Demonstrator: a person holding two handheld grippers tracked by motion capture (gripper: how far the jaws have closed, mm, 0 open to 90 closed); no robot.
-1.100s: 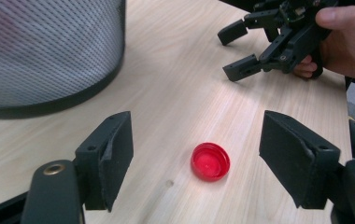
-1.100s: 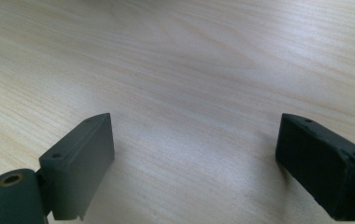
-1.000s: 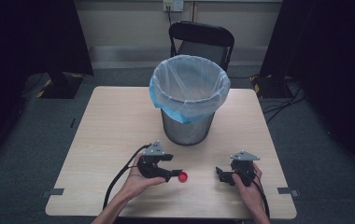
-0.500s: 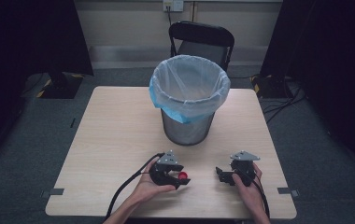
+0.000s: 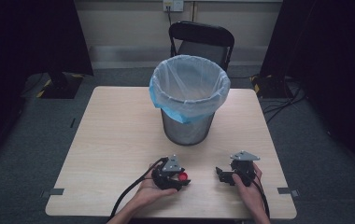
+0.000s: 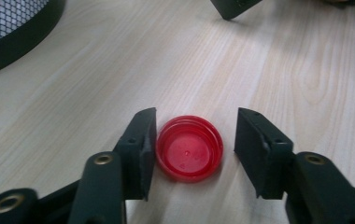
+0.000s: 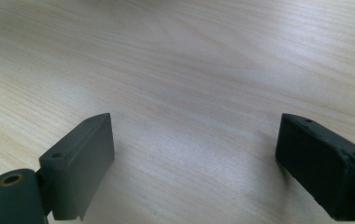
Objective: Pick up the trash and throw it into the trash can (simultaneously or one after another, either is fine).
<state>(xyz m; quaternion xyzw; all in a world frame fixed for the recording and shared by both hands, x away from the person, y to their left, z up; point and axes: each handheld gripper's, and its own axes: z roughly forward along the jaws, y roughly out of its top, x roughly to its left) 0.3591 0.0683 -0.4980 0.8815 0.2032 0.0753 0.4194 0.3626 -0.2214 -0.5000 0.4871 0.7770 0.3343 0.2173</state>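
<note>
Currently listed: your left tongs [image 6: 195, 140], jaws just closing in on the red cap [image 6: 189, 148], which lies flat on the desk [image 5: 115, 140] between them; one jaw touches its edge, the other stands just clear. Your right tongs [image 7: 194, 158]: jaws wide apart, bare desk between. Lined mesh bin [image 5: 188, 100]: beyond both tongs.

My two grippers, the left gripper [image 5: 178, 179] and the right gripper [image 5: 222, 174], are black with grey top plates, and between my left one's black jaws lies a bright red cap [image 6: 189, 148]. The table [image 5: 115, 140] is pale wood with a fine grain. The bin [image 5: 187, 126] is dark mesh, lined with a translucent light-blue bag [image 5: 189, 88].
</note>
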